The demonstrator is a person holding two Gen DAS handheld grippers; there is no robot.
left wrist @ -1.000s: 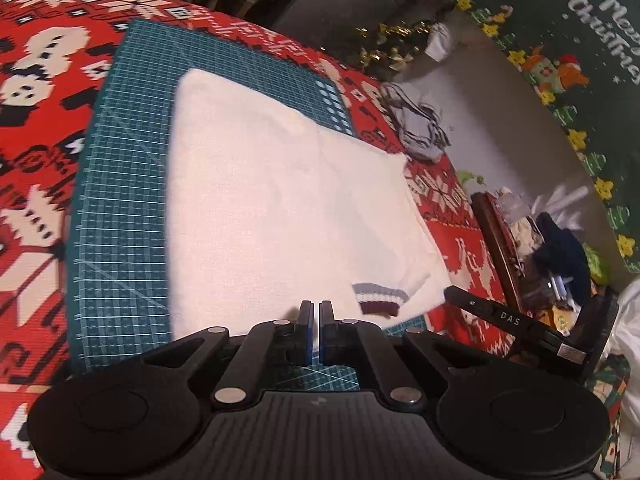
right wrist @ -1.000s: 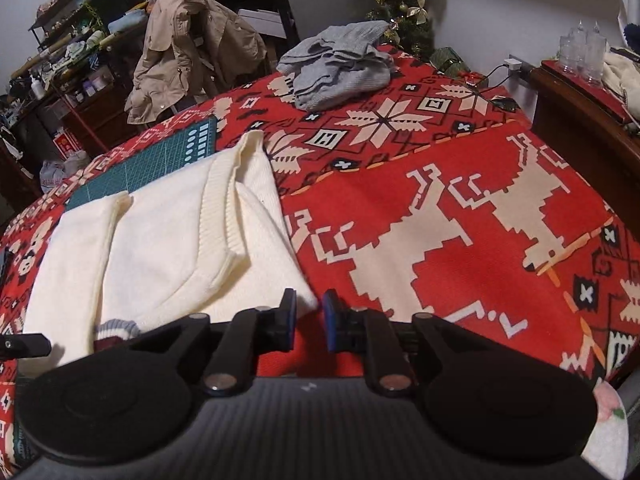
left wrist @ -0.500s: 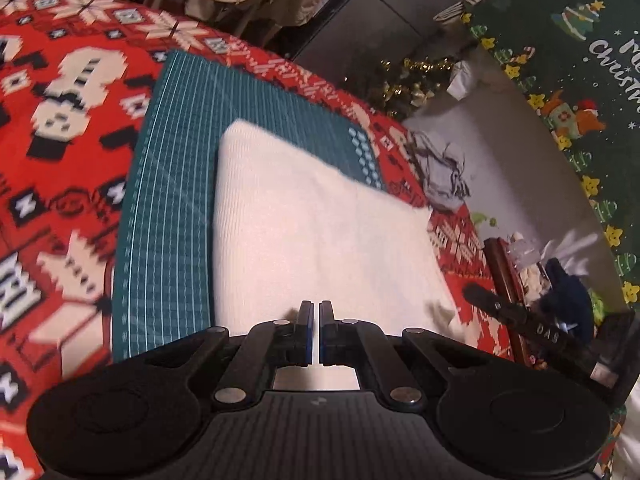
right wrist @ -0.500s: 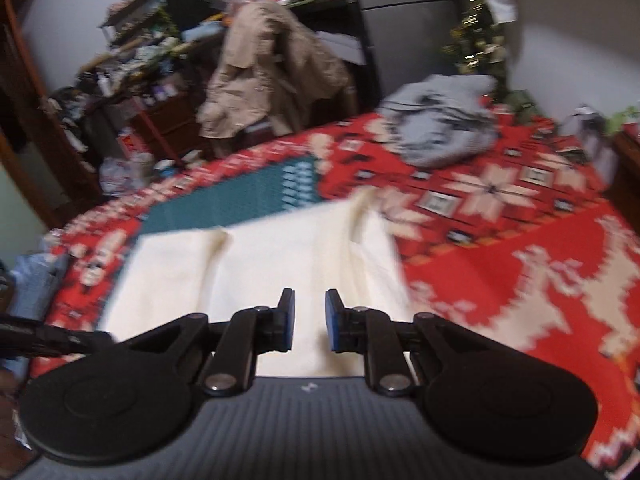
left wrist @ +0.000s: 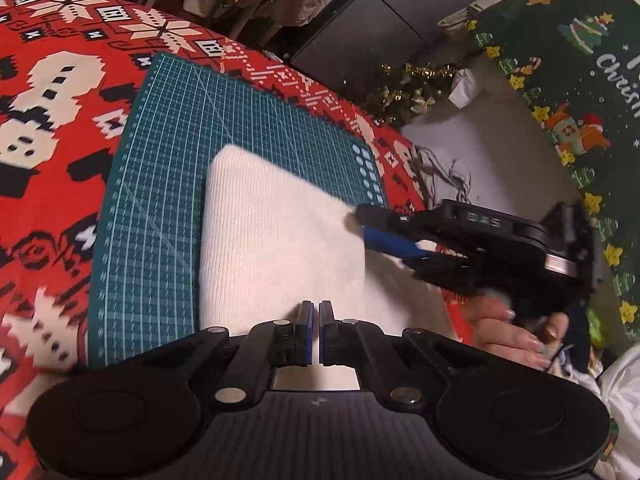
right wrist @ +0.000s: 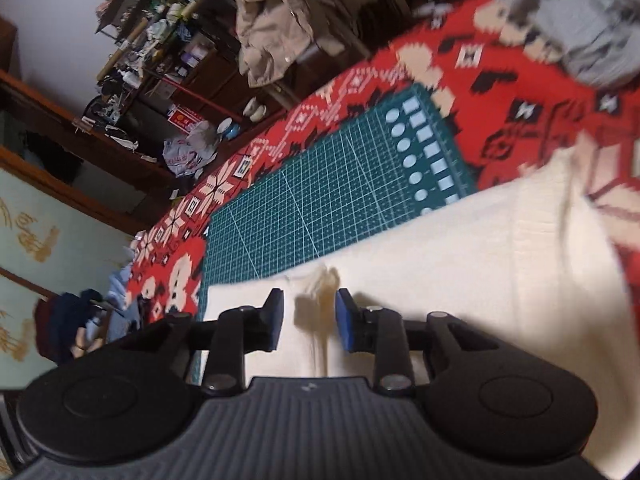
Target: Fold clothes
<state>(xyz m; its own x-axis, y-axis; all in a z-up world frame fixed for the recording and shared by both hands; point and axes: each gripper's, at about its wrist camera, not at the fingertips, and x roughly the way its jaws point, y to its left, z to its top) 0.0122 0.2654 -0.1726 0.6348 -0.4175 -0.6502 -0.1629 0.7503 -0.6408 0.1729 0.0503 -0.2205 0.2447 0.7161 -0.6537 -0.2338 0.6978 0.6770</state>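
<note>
A cream knit sweater [left wrist: 280, 240] lies folded on a green cutting mat [left wrist: 168, 168]. My left gripper [left wrist: 314, 332] hovers over the sweater's near edge with its fingers shut; no fabric shows between them. In the left wrist view my right gripper [left wrist: 360, 224] reaches in from the right over the sweater's right edge, held by a hand [left wrist: 508, 332]. In the right wrist view that gripper [right wrist: 309, 312] stands open low over the sweater [right wrist: 460, 264], with a small raised fold of the cream fabric [right wrist: 320, 300] between its blue pads [right wrist: 344, 320]. The mat [right wrist: 320, 200] lies just beyond.
A red patterned cloth [left wrist: 52, 92] covers the table. A grey garment [right wrist: 580, 32] lies at its far corner. A beige coat [right wrist: 280, 12] hangs behind the table, with cluttered shelves [right wrist: 152, 40] beyond. A dark green Christmas hanging [left wrist: 580, 60] and tinsel [left wrist: 408, 88] are off to the right.
My right gripper swung left over the sweater, tilted and opened wider around a fold. The left gripper moved forward over the sweater's near edge and stayed shut. The striped cuff is out of sight.
</note>
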